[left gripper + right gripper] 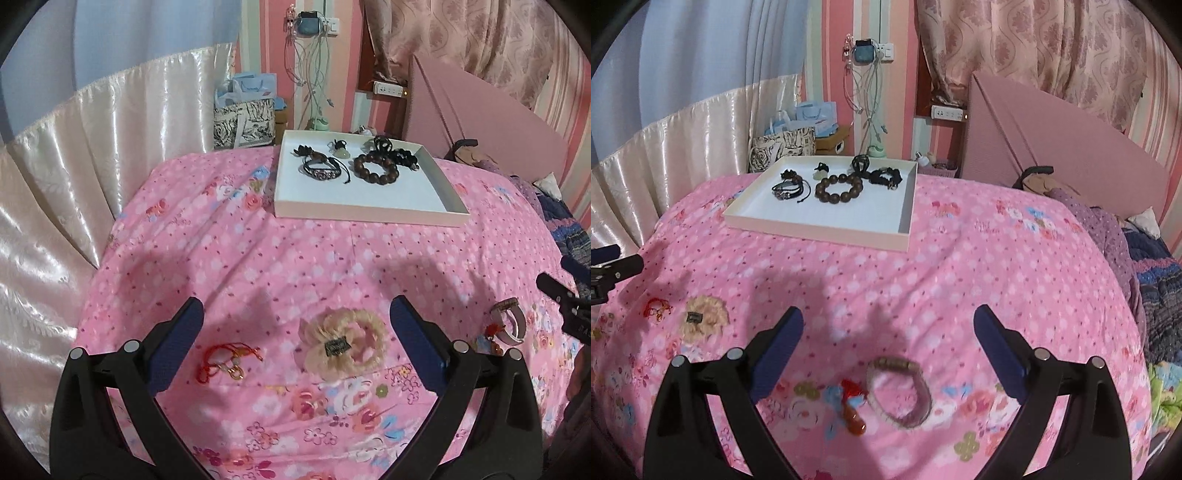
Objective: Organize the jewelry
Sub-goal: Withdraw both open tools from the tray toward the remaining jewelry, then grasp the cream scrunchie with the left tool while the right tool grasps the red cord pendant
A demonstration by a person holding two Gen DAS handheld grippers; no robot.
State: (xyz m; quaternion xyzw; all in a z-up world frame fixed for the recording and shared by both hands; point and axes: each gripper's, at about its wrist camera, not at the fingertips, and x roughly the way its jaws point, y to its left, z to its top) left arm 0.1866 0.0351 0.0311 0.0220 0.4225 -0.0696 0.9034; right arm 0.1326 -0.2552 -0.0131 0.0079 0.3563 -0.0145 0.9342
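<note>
1. right wrist view: right gripper (pixel 888 334) is spread wide, nothing between the jaws, hovering above the pink bedspread (pixel 1015 266). the beaded bracelet (pixel 899 393) lies flat just ahead of and below the jaw gap, a red tassel charm (pixel 851 406) trailing off its left side.
2. left wrist view: left gripper (pixel 295 325) is also spread and empty. the cream scrunchie (pixel 341 343) sits between its fingers, closer to the right one. the red cord charm (pixel 225 360) lies beside the left finger.
3. judgement: step in hand is the pick. bracelet for the right, scrunchie for the left.
4. to do it well: come straight down, pinch one side of the bracelet band across its thickness, not across the whole loop. avoid the tassel so it dangles free. for the scrunchie, shift right to centre it first and keep clear of the red cord.
5. orientation: bracelet is a flat oval, long axis running from upper left to lower right in the right wrist view. tassel points down and left.
6. destination: white tray (pixel 827 230) sits well apart at the far side of the bed, already holding the dark wooden bead bracelet (pixel 839 189) and several black cord pieces. front half is bare, so drop there.
</note>
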